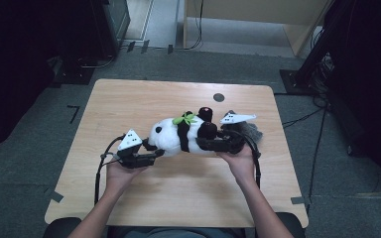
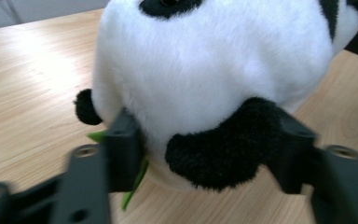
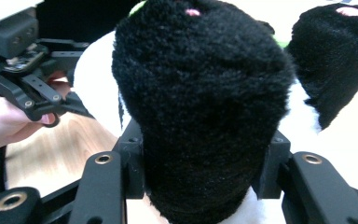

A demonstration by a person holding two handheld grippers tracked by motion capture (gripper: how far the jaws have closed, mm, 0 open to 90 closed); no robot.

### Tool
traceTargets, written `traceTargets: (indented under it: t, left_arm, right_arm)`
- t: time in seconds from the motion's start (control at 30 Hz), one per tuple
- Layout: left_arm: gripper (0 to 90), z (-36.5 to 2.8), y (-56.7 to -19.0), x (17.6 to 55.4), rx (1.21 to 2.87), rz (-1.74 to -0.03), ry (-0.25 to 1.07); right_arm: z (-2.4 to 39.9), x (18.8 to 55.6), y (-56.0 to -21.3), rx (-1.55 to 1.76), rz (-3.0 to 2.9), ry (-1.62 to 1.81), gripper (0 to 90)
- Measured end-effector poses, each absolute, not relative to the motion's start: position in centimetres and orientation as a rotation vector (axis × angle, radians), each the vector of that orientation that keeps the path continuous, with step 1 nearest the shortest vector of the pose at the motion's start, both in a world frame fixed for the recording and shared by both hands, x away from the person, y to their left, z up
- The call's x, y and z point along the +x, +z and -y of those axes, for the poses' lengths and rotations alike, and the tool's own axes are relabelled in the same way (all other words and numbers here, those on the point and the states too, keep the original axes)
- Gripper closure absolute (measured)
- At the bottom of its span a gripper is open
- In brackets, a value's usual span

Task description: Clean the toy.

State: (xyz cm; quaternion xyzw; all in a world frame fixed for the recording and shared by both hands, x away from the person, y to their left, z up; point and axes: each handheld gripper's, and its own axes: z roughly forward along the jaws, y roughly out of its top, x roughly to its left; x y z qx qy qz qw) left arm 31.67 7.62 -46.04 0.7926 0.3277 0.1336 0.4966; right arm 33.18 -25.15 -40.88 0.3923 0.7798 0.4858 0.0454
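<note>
Panda (image 1: pixel 176 136) sideways, head left

Table (image 1: pixel 129 99): light wood top, rounded corners, on grey carpet floor (image 1: pixel 25 163).

Panda plush (image 1: pixel 178 135) stretched between left gripper (image 1: pixel 155 153) and right gripper (image 1: pixel 203 144), head toward left one; whether it rests on wood or hangs just above, cannot tell.

Grey cloth lump (image 1: pixel 250 130) on wood just behind right gripper.

Small dark round disc (image 1: pixel 219 97) well beyond right gripper, near far edge.
</note>
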Motion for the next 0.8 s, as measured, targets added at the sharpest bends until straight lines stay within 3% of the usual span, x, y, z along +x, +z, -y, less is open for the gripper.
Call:
traceTargets:
  t: [0.07,0.17,0.63,0.8]
  left_arm:
    - [59.9,-7.7,-45.4,31.5,1.921,-0.807,0.281]
    - [65.5,-8.5,-44.7,31.7,1.882,-0.802,0.239]
    - [66.7,-11.1,-42.8,32.4,1.812,-0.862,0.127]
    - [66.1,-10.6,-43.0,32.6,1.816,-0.881,0.034]
  right_arm:
    - [25.3,33.2,-40.9,1.156,-2.34,1.458,39.7]
    - [25.8,33.3,-41.0,1.102,-2.299,1.511,30.7]
    - [27.1,33.1,-43.3,0.939,-2.376,1.545,23.1]
    - [25.7,33.2,-44.1,0.862,-2.405,1.472,14.2]
